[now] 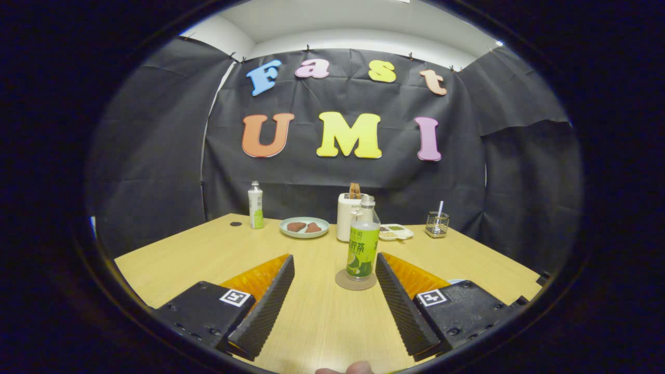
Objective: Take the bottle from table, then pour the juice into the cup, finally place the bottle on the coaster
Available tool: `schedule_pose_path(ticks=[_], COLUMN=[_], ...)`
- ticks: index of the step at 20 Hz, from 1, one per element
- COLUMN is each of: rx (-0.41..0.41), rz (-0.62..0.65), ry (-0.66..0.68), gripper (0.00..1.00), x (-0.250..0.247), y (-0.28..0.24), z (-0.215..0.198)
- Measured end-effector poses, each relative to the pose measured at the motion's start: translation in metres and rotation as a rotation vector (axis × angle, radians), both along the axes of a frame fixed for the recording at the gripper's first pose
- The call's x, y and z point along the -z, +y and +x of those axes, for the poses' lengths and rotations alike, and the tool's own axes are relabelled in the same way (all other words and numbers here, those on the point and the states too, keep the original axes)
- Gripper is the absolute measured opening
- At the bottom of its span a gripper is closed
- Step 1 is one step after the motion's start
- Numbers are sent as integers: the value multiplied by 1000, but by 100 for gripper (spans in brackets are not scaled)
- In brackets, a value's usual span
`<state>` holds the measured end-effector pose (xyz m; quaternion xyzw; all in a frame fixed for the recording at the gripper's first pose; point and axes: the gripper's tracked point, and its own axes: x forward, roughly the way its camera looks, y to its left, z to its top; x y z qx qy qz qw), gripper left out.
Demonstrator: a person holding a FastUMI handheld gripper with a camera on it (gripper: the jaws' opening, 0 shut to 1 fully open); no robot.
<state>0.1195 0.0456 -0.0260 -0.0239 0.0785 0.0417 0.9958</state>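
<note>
Gripper (335, 275) spread wide, empty, ribbed faces turned inward. Just ahead between the fingers, nearer the right one: bottle (362, 244), upright on a round flat coaster (355, 282) on the wood-grain worktop (171, 265). Clear smooth plastic, glossy label, probably light, slippery, slightly squashy; best taken at the labelled mid-body.

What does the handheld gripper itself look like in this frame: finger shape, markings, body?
The gripper has two long wedge-shaped fingers whose inner faces are ribbed like fine sawteeth. Behind each finger sits translucent orange backing and a black block body, each topped with a square black-and-white fiducial marker. No cables are visible. A fingertip of the person holding it peeks in below; no sleeve is visible.
</note>
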Motion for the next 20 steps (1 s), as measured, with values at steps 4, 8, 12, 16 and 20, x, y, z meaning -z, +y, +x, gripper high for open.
schedule_pose_path(ticks=[4, 8, 12, 16, 20], rx=[-7, -8, 10, 6, 7], rz=[-9, 22, 0, 29, 45], ry=[-56, -87, -112, -100, -112], gripper=[100, 100, 100, 100, 100], x=[-3, -1, 4, 11, 19], y=[0, -2, -4, 1, 8], z=[-27, -45, -58, -63, -64])
